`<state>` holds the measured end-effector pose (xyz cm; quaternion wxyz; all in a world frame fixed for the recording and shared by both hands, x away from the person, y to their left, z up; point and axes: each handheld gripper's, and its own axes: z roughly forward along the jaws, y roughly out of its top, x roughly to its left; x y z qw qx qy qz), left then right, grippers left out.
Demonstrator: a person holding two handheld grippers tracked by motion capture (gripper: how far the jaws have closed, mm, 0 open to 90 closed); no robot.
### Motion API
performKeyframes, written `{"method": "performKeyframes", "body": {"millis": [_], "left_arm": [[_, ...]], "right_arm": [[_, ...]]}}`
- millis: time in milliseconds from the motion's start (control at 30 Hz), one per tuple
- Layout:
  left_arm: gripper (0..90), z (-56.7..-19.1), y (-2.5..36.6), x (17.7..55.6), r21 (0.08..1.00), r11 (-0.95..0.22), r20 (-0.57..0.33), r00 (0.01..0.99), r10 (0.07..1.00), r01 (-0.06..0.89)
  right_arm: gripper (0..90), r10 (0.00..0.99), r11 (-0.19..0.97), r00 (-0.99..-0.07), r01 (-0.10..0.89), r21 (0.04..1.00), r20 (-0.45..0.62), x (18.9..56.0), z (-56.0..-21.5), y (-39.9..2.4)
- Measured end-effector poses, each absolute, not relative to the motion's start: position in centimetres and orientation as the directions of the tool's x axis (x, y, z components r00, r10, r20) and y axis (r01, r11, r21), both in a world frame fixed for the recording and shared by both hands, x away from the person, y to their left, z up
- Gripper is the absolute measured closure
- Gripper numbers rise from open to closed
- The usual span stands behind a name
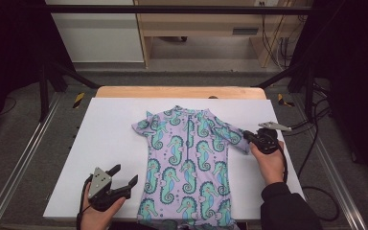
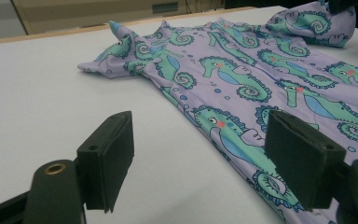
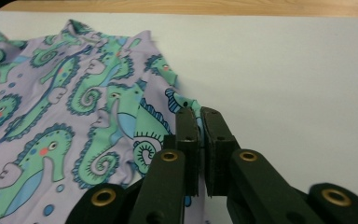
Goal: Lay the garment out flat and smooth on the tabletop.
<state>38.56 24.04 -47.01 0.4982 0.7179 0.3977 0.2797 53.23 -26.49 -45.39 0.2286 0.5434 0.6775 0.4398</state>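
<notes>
White table [image 1: 105,143]: right hand-held gripper [image 3: 199,116] apparently pinches shirt [image 1: 187,158] sleeve.

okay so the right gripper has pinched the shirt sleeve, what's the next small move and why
Probably fold the sleeve inward over the shirt: the right gripper is shut on its edge, while the left gripper waits open beside the hem.

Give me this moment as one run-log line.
right gripper: shut on sleeve | left gripper: open, beside shirt hem | seahorse shirt: flat on white table
</notes>
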Motion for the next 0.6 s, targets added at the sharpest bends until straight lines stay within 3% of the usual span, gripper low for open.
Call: {"method": "performKeyframes", "body": {"millis": [600], "left_arm": [[22.9,-46.9,24.4,38.5,0.942,-0.171,0.004,0.503,0.864,0.287]], "right_arm": [[86.4,0.959,-0.061,-0.183,0.615,0.786,0.218,57.2,-46.9,-31.0]]}}
